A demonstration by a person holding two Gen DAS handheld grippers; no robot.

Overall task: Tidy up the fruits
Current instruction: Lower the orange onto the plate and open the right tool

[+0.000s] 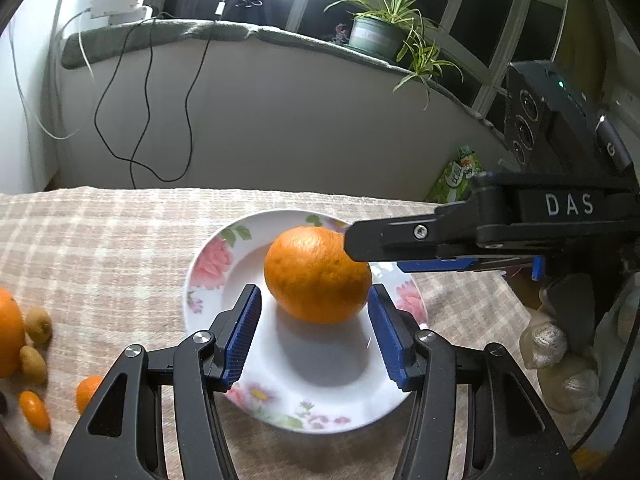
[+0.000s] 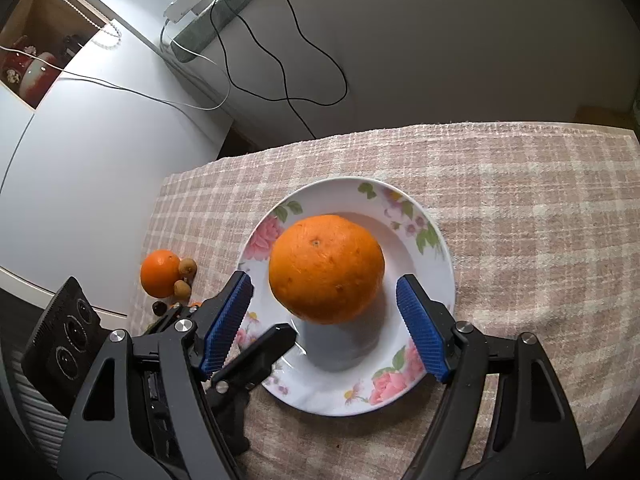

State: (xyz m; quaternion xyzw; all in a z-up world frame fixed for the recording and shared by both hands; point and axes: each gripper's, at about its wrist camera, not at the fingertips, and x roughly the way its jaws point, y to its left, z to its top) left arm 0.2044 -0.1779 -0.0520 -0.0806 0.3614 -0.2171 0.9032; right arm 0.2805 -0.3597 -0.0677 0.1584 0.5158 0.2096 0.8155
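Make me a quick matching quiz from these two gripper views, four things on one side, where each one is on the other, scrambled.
1 big orange
2 floral plate
3 kiwis
4 potted plant

A on the window ledge
B on the checked cloth, between both grippers
C on the plate
D beside a second orange, left of the plate

Pairs: 1-C, 2-B, 3-D, 4-A

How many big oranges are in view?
2. One orange sits on the plate between both grippers' open jaws; the other lies on the cloth beside the kiwis. More may be hidden.
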